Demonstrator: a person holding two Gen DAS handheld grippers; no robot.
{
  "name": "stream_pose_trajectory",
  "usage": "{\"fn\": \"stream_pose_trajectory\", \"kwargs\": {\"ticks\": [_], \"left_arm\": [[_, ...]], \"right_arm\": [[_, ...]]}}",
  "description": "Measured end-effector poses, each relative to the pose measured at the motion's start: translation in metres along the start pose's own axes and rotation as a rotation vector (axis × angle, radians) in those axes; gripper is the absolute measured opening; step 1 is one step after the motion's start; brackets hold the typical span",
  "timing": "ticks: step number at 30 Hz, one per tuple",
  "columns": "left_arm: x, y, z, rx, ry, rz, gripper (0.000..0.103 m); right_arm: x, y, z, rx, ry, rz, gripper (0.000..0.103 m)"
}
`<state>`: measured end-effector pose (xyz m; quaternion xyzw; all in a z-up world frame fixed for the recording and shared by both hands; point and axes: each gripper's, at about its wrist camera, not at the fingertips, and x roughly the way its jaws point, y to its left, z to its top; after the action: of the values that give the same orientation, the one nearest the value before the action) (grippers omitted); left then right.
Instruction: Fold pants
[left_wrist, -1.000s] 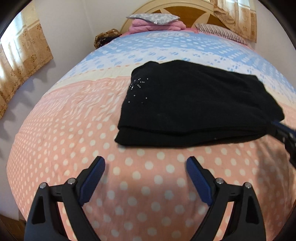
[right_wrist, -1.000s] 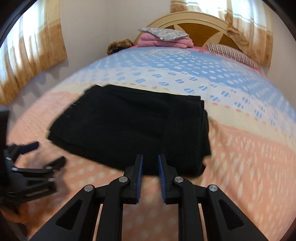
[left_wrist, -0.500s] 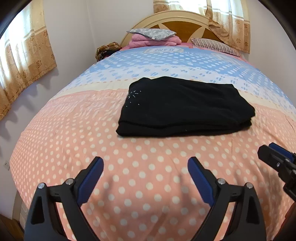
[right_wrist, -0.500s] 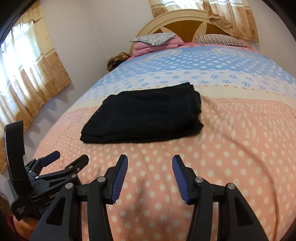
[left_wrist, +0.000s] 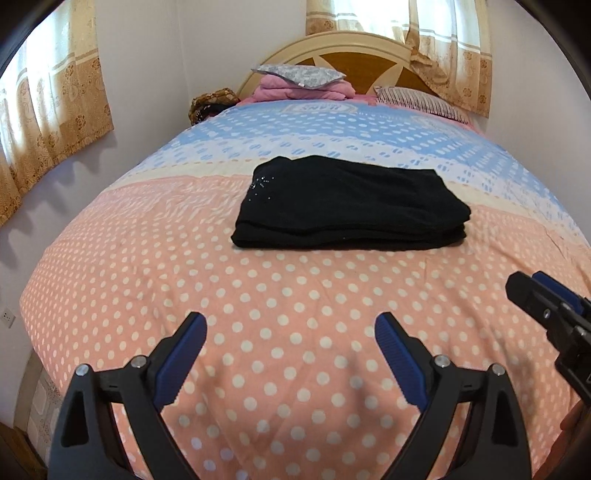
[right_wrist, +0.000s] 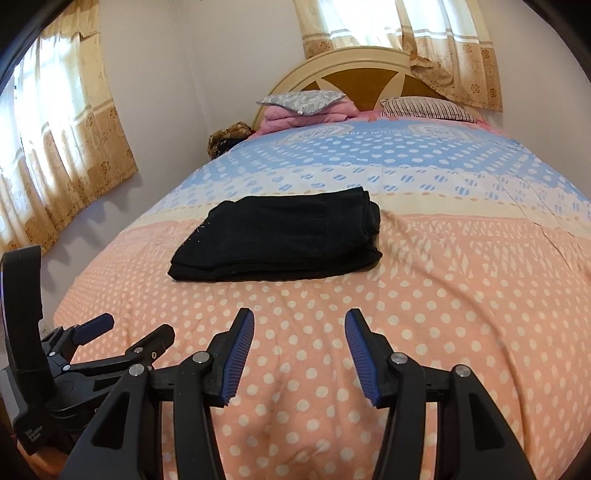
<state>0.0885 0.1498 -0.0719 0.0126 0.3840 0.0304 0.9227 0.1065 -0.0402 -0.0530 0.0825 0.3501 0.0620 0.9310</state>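
left wrist: black knit pants folded into a flat rectangle (left_wrist: 351, 205) lie on the dotted pink-and-blue bedspread (left_wrist: 288, 332), ahead of the wide, empty left claw (left_wrist: 290, 338), well apart, long axis crosswise | right wrist: pants (right_wrist: 280, 240) ahead-left of the right claw (right_wrist: 299, 341), jaws just opened, half-wide, nothing between; left claw (right_wrist: 125, 328) seems equally far | fold likely complete

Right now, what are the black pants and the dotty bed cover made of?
The black pants look like soft, matte knit or fleece: no shine, thick rounded folds, tiny sparkly studs at one corner. The bed cover looks like printed cotton-like cloth, smooth and dull, puckering a little. The exact fibres can't be told.
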Motion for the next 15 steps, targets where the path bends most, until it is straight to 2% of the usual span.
{"fn": "stream_pose_trajectory", "kwargs": {"ticks": [6, 9, 12, 15], "left_arm": [[-0.019, 0.003, -0.005, -0.012, -0.038, 0.020, 0.095], [-0.032, -0.001, -0.008, 0.021, -0.086, 0.064, 0.096], [-0.046, -0.003, -0.011, 0.051, -0.140, 0.103, 0.102], [-0.059, -0.001, -0.009, 0.051, -0.169, 0.085, 0.103]], "right_arm": [[-0.017, 0.007, -0.005, -0.004, -0.026, -0.022, 0.055], [-0.028, 0.009, -0.007, 0.000, -0.043, -0.029, 0.055], [-0.042, 0.013, -0.008, -0.004, -0.075, -0.039, 0.055], [-0.055, 0.017, -0.008, -0.004, -0.103, -0.054, 0.057]]}}
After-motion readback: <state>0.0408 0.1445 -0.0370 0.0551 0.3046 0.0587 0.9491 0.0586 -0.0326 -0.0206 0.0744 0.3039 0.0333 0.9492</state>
